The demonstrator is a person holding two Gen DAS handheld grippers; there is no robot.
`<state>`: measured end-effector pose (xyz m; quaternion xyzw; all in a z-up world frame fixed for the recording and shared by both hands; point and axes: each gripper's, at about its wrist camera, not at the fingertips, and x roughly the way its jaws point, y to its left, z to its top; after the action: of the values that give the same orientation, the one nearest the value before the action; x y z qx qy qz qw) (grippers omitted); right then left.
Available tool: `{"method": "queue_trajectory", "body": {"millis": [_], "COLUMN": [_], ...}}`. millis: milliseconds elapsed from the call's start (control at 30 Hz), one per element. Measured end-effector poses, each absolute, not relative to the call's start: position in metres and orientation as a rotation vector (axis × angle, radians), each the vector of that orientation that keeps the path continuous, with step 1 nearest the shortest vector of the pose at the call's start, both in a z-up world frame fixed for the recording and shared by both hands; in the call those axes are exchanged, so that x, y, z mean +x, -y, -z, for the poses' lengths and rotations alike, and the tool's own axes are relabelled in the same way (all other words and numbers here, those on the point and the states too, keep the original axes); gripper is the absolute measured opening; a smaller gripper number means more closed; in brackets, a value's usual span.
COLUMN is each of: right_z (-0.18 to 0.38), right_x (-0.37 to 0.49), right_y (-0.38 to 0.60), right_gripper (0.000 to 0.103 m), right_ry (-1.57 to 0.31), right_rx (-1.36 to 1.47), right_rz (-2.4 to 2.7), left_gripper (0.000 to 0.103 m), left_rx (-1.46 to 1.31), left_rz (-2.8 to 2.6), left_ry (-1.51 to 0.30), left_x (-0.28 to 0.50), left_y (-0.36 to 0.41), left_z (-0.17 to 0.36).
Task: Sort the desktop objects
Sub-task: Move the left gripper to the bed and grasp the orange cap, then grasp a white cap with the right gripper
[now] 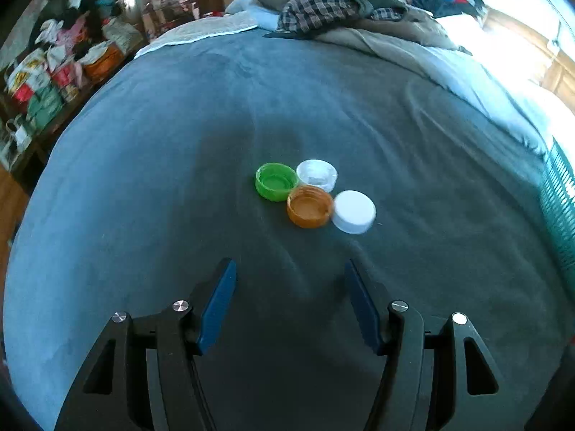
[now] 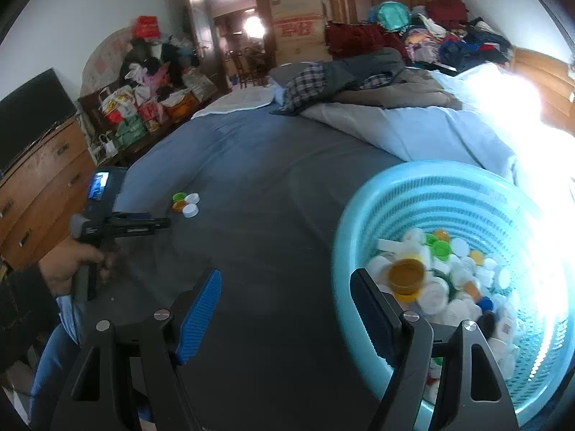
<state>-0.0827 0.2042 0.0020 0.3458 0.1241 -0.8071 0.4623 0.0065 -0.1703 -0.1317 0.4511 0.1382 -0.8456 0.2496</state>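
Several bottle caps lie together on the grey-blue bedspread [image 1: 179, 179]: a green cap [image 1: 276, 181], a clear white cap [image 1: 317, 174], an orange cap [image 1: 309, 206] and a solid white cap [image 1: 354, 211]. My left gripper [image 1: 290, 276] is open and empty, a short way in front of them. The same cluster [image 2: 186, 203] shows far off in the right wrist view, with the left gripper [image 2: 163, 222] beside it. My right gripper [image 2: 285, 287] is open and empty, at the rim of a light blue basket [image 2: 363, 215] full of caps. An orange cap [image 2: 406, 276] sits blurred above the pile.
Piled clothes and a folded quilt [image 2: 377, 82] lie at the far end of the bed. A wooden dresser [image 2: 39, 186] stands at the left, with bags and clutter [image 2: 143, 100] behind it. The basket's edge [image 1: 560, 208] shows at the right of the left wrist view.
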Motion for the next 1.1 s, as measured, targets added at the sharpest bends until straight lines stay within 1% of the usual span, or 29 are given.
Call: {"method": "queue_trajectory", "body": {"millis": [233, 267, 333, 367, 400, 467, 500, 567, 667, 767, 867, 1033, 1100], "right_z": [0.018, 0.019, 0.022, 0.023, 0.024, 0.027, 0.028, 0.032, 0.041, 0.054, 0.068, 0.093, 0.103], "right_x": [-0.084, -0.084, -0.082, -0.081, -0.081, -0.08, -0.078, -0.076, -0.072, -0.07, -0.073, -0.083, -0.088], "right_y": [-0.179, -0.175, -0.168, -0.163, -0.158, -0.148, -0.142, -0.127, -0.095, -0.05, 0.001, 0.074, 0.092], "right_gripper": [0.08, 0.08, 0.08, 0.08, 0.078, 0.076, 0.072, 0.067, 0.064, 0.064, 0.063, 0.063, 0.058], "right_ry": [-0.349, -0.354, -0.359, -0.359, -0.359, -0.363, -0.364, -0.365, -0.363, -0.363, -0.371, -0.427, -0.442], "right_rx": [0.908, 0.909, 0.909, 0.909, 0.908, 0.906, 0.903, 0.898, 0.889, 0.877, 0.876, 0.889, 0.907], "right_rz": [1.963, 1.958, 1.945, 1.936, 1.924, 1.9, 1.888, 1.856, 1.798, 1.733, 1.692, 1.666, 1.658], "left_gripper": [0.056, 0.054, 0.043, 0.028, 0.024, 0.024, 0.024, 0.024, 0.024, 0.024, 0.024, 0.024, 0.024], "left_rx": [1.189, 1.19, 1.197, 1.193, 1.182, 1.143, 1.117, 1.065, 0.995, 0.93, 0.899, 0.884, 0.887], "left_rz": [2.371, 2.379, 2.383, 2.376, 2.375, 2.399, 2.402, 2.402, 2.352, 2.309, 2.274, 2.264, 2.268], "left_ry": [-0.351, -0.337, -0.316, -0.313, -0.324, -0.356, -0.352, -0.339, -0.348, -0.46, -0.544, -0.605, -0.62], "left_x": [-0.016, -0.019, -0.021, -0.022, -0.021, -0.011, -0.004, 0.012, 0.04, 0.06, 0.068, 0.073, 0.076], "left_y": [0.183, 0.183, 0.182, 0.184, 0.186, 0.186, 0.183, 0.179, 0.178, 0.192, 0.204, 0.214, 0.215], "left_z": [0.134, 0.134, 0.135, 0.134, 0.133, 0.128, 0.124, 0.115, 0.114, 0.117, 0.123, 0.129, 0.131]}}
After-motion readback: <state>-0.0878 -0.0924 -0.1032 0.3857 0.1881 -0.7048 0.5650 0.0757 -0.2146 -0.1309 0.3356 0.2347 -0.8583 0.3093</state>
